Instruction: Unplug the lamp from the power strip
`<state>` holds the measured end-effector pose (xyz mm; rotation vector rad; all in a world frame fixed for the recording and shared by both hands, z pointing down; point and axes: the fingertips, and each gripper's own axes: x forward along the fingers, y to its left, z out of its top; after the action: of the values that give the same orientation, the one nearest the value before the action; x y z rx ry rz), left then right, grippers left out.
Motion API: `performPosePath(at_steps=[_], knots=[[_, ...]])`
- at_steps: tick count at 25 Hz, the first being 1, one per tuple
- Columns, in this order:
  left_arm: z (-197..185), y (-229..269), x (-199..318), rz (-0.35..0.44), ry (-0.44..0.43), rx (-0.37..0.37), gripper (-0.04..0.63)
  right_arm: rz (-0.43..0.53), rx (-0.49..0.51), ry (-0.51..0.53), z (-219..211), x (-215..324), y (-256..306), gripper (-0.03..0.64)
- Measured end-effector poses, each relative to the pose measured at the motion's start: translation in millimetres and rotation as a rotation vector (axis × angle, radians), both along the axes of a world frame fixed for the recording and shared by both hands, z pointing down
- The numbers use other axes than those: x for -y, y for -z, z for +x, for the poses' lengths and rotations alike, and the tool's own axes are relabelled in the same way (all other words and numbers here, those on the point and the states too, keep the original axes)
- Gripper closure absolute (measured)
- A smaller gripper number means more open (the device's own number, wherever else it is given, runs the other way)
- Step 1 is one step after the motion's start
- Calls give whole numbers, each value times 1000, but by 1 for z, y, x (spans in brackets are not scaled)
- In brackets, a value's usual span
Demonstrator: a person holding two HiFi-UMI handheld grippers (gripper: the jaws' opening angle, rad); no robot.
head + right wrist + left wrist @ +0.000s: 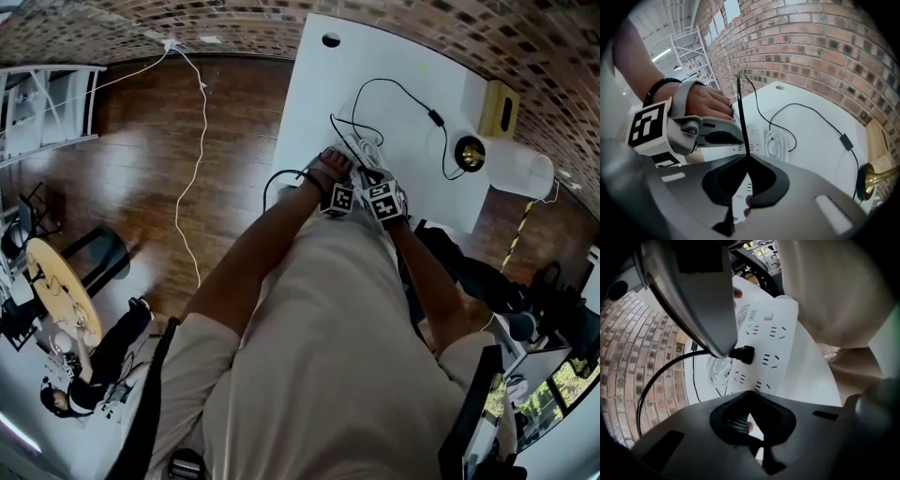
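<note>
Right gripper (746, 164) has its jaws clamped on the black cord (740, 112), which rises straight up out of the pinch. In the left gripper view its tip sits right at the back of the black plug (743, 354), where the cord leaves it. The plug is seated in a socket about halfway along the white power strip (774, 333), so it lies just past the right gripper's tip and a little ahead of the left gripper's.

Left gripper (751, 422) has its jaws together with nothing between them. It lies low over the near end of the strip, just to the left of the right gripper, held in a hand (705, 103) with a dark band at the wrist. Whether it presses on the strip I cannot tell. In the head view the two grippers sit side by side at the near edge of the white table (394, 56).

Beside the plug, a bundle of white cable (719, 369) lies coiled against the strip. Beyond that, the black cord loops across the tabletop and passes through a small inline switch (436, 117). It ends at the lamp (469, 153), which has a brass-coloured base and stands well apart from the grippers near the table's far right side. A yellow box (500, 108) stands just behind the lamp, and a brick wall (811, 37) runs past the table.
</note>
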<state>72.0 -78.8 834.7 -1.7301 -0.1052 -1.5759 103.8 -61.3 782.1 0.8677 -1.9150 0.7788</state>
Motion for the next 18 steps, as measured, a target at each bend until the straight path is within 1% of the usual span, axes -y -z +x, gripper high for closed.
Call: performPosePath(at_steps=[4, 7, 8, 11, 15, 18], knots=[[-1, 1, 1, 19, -25, 26, 617, -36, 25, -52, -1, 4, 0, 606], [-2, -1, 3, 39, -31, 51, 618, -34, 37, -73, 0, 5, 1, 607], [-2, -2, 2, 27, -19, 50, 618, -27, 40, -72, 1, 2, 2, 607], [-2, -1, -2, -26, 15, 10, 618, -18, 48, -55, 2, -4, 3, 607], [-4, -9, 1, -30, -28, 46, 617, -69, 57, -61, 1, 10, 2, 607], [0, -6, -2, -87, -26, 33, 617, -63, 64, -65, 2, 9, 5, 607]])
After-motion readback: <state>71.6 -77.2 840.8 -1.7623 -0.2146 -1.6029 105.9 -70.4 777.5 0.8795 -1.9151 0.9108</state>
